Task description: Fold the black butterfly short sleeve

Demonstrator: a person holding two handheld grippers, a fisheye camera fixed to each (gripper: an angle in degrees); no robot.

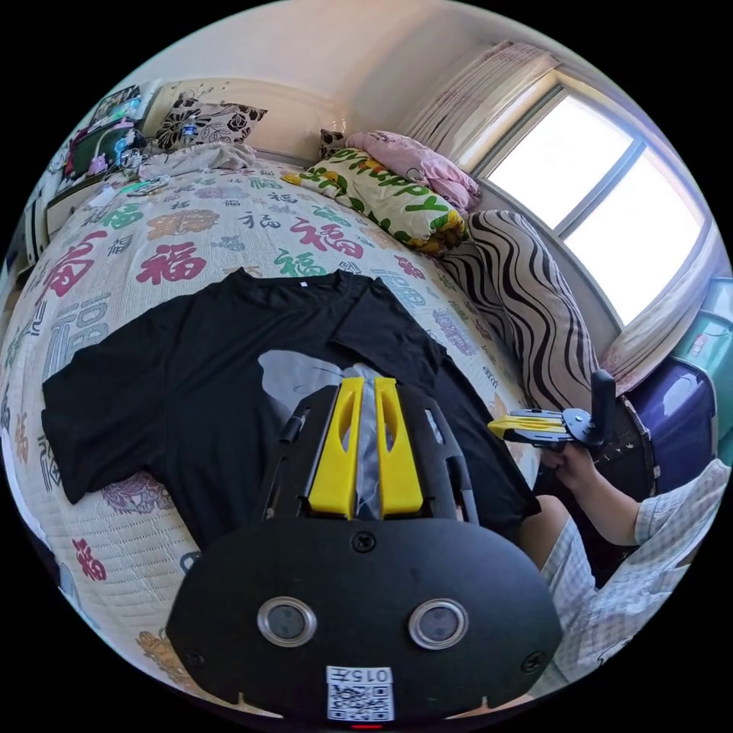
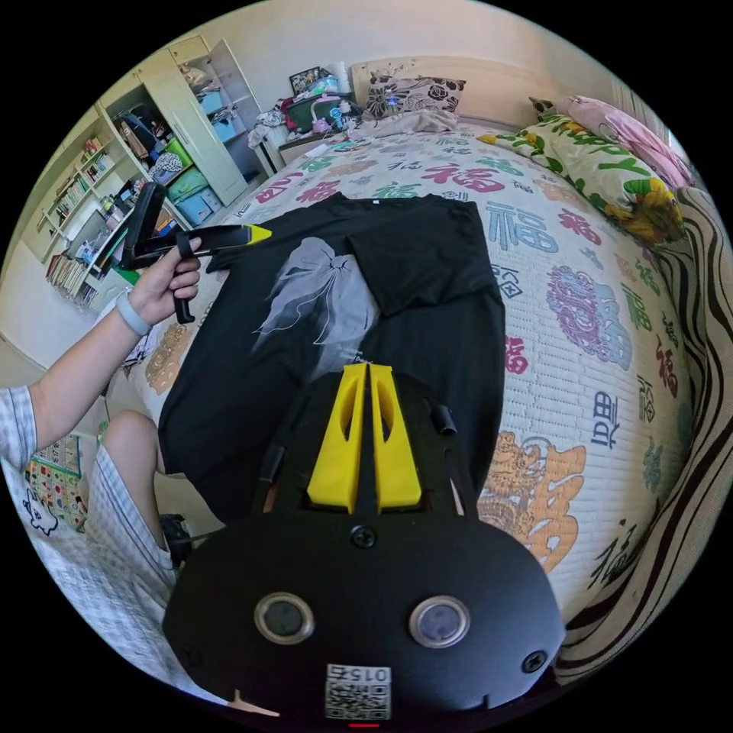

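The black short sleeve shirt (image 1: 191, 382) lies face up on the bed, collar towards the headboard, with a grey butterfly print (image 1: 294, 374) on its chest. One sleeve (image 1: 382, 328) is folded in over the body; the other lies spread flat. My left gripper (image 1: 367, 382) hovers over the print with its jaws nearly together and nothing between them. My right gripper (image 1: 495, 427) is held in a hand past the shirt's edge. In the right gripper view, the right gripper (image 2: 369, 368) is shut and empty above the shirt (image 2: 427, 336), and the left gripper (image 2: 263, 231) is held beside the spread sleeve.
The bedspread (image 2: 595, 321) has large coloured characters. Pillows (image 1: 382, 198) and a striped cushion (image 1: 527, 321) line the window side. A shelf and cupboard (image 2: 183, 137) stand beyond the bed. The person's knee (image 2: 130, 443) is at the bed's edge.
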